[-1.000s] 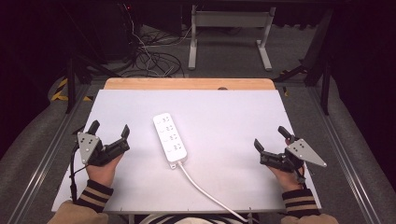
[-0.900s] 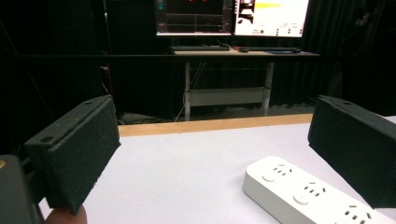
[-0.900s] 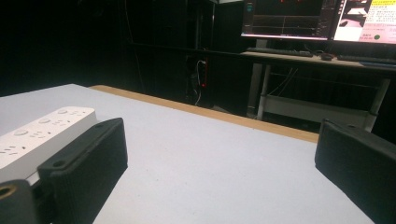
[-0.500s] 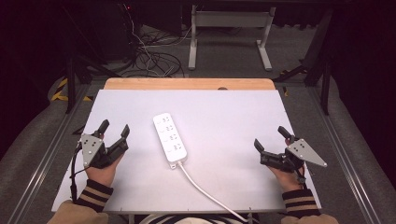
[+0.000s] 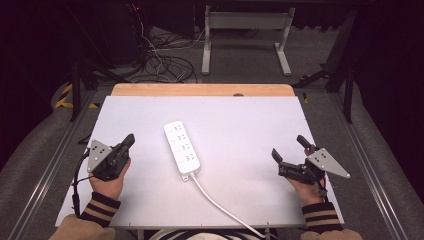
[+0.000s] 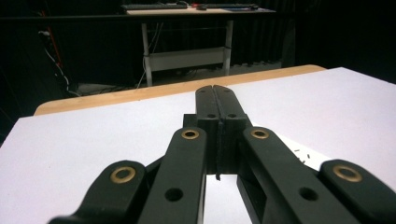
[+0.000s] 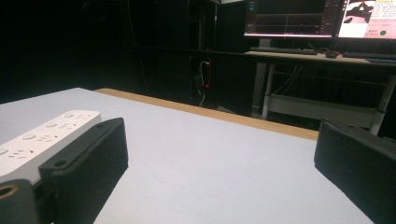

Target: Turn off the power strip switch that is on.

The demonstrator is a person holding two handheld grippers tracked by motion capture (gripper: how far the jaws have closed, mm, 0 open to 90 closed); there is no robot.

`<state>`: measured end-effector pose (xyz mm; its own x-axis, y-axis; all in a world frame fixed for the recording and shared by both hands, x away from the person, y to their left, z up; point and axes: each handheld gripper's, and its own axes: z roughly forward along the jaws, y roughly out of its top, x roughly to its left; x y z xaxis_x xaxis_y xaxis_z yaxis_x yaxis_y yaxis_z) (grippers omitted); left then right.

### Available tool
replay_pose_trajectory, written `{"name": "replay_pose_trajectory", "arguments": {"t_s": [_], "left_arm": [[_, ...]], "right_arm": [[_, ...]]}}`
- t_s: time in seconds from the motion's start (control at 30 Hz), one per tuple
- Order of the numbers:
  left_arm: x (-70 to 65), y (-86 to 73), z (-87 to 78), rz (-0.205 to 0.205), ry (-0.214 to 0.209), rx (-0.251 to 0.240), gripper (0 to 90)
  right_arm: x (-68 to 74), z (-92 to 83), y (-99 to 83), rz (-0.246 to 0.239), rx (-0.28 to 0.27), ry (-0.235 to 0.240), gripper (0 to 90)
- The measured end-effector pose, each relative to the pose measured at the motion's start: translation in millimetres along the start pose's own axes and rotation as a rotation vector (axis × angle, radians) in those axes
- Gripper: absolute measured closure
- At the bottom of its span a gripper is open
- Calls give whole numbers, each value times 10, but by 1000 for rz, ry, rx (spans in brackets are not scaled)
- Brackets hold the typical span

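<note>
A white power strip (image 5: 182,147) lies flat near the middle of the white table (image 5: 250,115), its cable (image 5: 220,205) running to the front edge. My left gripper (image 5: 130,138) rests on the table to the strip's left. Its jaws have just been closing and now meet with nothing between them, which the left gripper view (image 6: 216,91) confirms. My right gripper (image 5: 287,145) rests on the table to the strip's right, open and empty. In the right gripper view (image 7: 219,135) the power strip (image 7: 42,135) lies beyond the left jaw, apart from it.
A wooden strip (image 5: 200,90) borders the table's far edge. Loose cables (image 5: 160,60) and a white desk frame (image 5: 245,30) stand on the floor beyond. Monitors (image 7: 299,16) glow on a desk seen in the right gripper view. Metal rails (image 5: 50,165) run along both table sides.
The left gripper's jaws went from wide open to fully closed, with nothing caught between them. Both hands and the power strip stayed where they were.
</note>
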<state>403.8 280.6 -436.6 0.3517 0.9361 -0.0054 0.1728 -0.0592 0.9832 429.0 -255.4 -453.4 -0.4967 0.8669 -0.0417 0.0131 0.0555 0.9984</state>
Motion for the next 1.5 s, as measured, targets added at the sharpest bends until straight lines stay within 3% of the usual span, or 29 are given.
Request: {"name": "replay_pose_trajectory", "arguments": {"t_s": [0.2,0.5,0.57,0.6,0.63,0.7,0.97,1.13,1.17,1.2,1.5], "left_arm": [[-2,26,-12,-6,-6,2,900],[-34,110,32,44,-55,40,900],[-137,151,109,91,-119,83,900],[-137,151,109,91,-119,83,900],[-228,182,170,129,-150,123,900],[-297,208,216,142,-173,140,900],[-347,232,291,162,-197,195,900],[-532,230,458,188,-282,296,900],[-532,230,458,188,-282,296,900],[-619,238,512,207,-301,320,900],[-832,216,730,248,-325,440,900]], "right_arm": [[1,1,1,1,1,1,35],[3,3,0,-1,11,-5,39],[5,0,1,2,9,-2,39],[5,-1,2,0,11,-6,40],[6,-1,1,1,12,-6,40],[5,1,0,1,12,-6,40],[1,3,-4,5,16,-5,41],[5,9,-4,5,17,-4,43],[6,10,-3,5,17,-5,43],[7,9,-2,4,17,-3,43],[3,-5,-5,5,18,-7,43]]}}
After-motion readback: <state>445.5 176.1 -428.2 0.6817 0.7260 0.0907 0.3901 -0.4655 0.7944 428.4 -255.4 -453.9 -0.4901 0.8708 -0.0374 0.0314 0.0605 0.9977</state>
